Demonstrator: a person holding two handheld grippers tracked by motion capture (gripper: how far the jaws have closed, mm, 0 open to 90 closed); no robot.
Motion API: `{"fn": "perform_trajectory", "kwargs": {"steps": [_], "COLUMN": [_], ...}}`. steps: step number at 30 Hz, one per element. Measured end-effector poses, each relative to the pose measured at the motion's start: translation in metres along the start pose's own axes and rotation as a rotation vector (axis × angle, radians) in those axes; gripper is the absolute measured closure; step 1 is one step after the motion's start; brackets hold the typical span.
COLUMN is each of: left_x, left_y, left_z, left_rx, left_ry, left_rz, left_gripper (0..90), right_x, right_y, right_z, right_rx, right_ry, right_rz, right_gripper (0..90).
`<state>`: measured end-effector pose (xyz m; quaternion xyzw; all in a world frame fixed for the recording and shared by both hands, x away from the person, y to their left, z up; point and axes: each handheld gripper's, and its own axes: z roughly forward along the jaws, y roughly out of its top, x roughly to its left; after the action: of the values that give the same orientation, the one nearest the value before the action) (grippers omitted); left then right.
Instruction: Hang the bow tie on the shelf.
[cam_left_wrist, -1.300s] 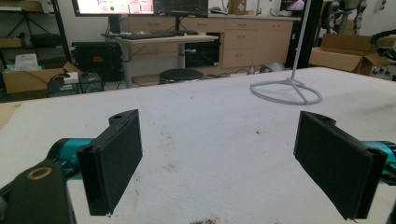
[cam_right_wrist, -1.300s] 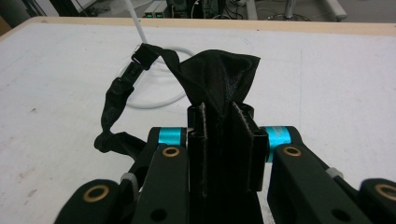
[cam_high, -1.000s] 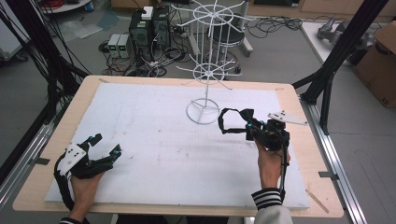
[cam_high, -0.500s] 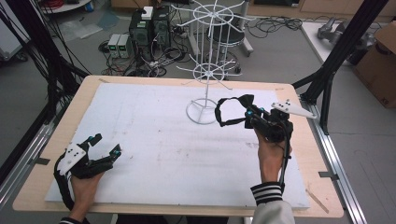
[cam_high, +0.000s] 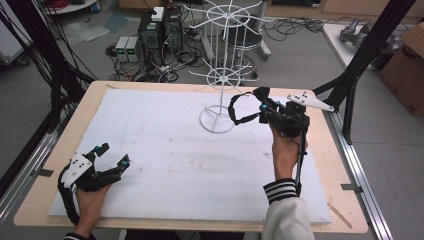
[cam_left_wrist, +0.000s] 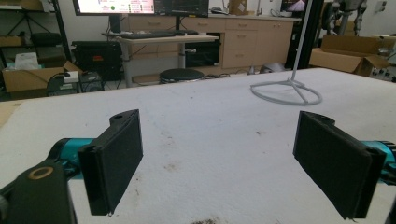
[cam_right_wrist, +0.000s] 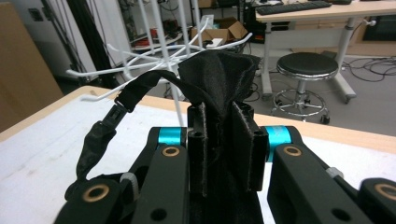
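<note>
right gripper (cam_high: 262, 106) clamped on black pouch (cam_right_wrist: 219, 84), raised above surface (cam_high: 170, 150) just beside white wire rack (cam_high: 222, 75); strap (cam_high: 239, 111) dangling; left gripper (cam_high: 111, 155) wide, resting on surface

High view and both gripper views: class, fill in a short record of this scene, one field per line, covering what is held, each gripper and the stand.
held item: black fabric item with strap
right gripper: shut on the fabric, raised beside the rack
left gripper: open, low over the white mat
white wire rack: upright at the mat's far side, hooks bare
</note>
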<state>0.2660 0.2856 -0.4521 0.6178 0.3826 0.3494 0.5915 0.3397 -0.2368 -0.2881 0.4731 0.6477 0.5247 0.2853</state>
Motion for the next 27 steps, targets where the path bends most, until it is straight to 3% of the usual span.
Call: {"fn": "perform_trajectory", "kwargs": {"steps": [13,22,27], "left_x": [0.0,0.0,0.0], "left_y": [0.0,0.0,0.0], "left_z": [0.0,0.0,0.0], "left_rx": [0.0,0.0,0.0], "left_ry": [0.001,0.0,0.0], "left_rz": [-0.002,0.001,0.0], "left_gripper": [16.0,16.0,16.0], "right_x": [-0.012,-0.017,-0.017], "right_y": [0.001,-0.005,-0.006], "right_z": [0.033,0.047,0.052], "right_rx": [-0.011,0.024,0.047], "right_ry": [-0.017,-0.017,-0.023], "right_rz": [0.037,0.068,0.057], "right_gripper": [76.5,76.4,76.3]}}
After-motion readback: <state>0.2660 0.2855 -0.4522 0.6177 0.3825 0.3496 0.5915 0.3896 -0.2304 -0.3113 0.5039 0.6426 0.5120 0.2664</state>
